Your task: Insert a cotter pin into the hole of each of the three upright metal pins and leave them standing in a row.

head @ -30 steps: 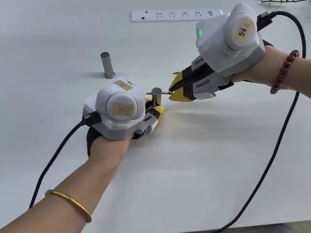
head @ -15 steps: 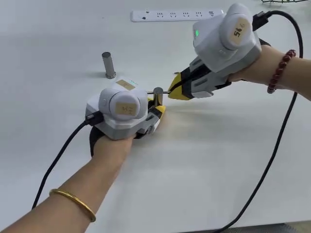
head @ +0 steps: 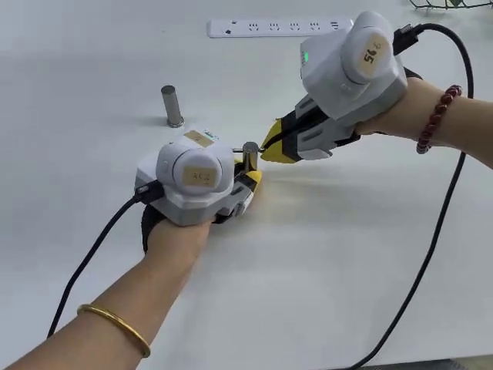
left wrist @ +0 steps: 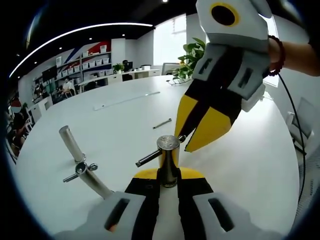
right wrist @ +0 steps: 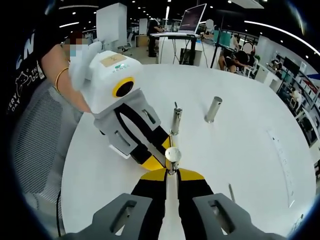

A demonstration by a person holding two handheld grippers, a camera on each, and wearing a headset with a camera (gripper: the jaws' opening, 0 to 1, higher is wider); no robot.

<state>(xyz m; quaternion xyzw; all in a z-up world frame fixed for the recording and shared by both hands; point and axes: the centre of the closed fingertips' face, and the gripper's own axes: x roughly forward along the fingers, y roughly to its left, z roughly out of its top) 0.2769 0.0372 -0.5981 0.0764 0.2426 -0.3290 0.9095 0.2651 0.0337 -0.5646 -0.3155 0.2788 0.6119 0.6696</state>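
Clamping the upright metal pin at its base, the left gripper steadied it while the right gripper, pinched on a cotter pin, had it pushed through near the top, tip showing left; likely the second insertion, next calling for release, then the bare far pin

This looks like a large open-plan office or tech workspace. The work surface is a wide white table with a power strip lying near its far edge. Beyond the table, shelves stacked with boxes line a far wall, and a leafy potted plant stands by a bright window. A long strip light curves across the dark ceiling. A screen sits raised on a stand, people sit at far desks, and a mesh office chair stands close to the table.
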